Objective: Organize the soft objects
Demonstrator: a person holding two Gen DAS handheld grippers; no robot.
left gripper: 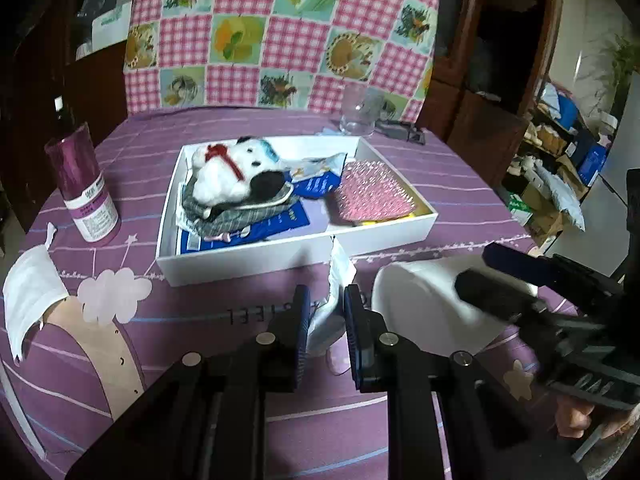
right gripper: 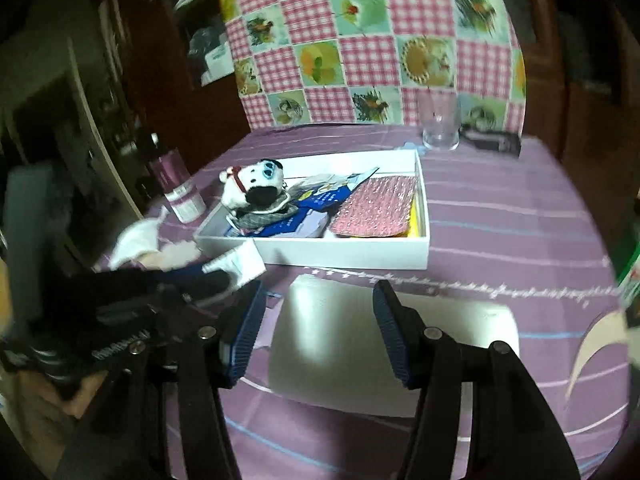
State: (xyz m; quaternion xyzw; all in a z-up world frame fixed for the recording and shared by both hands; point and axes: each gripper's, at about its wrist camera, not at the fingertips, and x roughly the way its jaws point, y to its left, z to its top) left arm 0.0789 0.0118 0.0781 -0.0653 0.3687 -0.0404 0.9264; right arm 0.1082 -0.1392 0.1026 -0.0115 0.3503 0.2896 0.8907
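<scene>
On purple tablecloth (left gripper: 460, 184), near edge:
Left gripper (left gripper: 325, 316): jaws narrowed, clamped on white packet (left gripper: 334, 280), held upright just in front of box.
Right gripper (right gripper: 318, 328): jaws spread wide, nothing gripped; white pad (right gripper: 392, 344) lies between and below them.
White box (left gripper: 384, 236): plush dog (left gripper: 232, 172), grey cloth (left gripper: 236, 212), blue packets (left gripper: 280, 224), pink spiky pad (left gripper: 372, 196) are seen inside.

Looks like somebody's home, a lived-in room. The desk (left gripper: 460, 184) has a purple cartoon cloth, a patchwork gingham cover (left gripper: 280, 32) hangs behind it, with dark wood cabinets (left gripper: 492, 60) and cluttered shelves (left gripper: 560, 152) around.
</scene>
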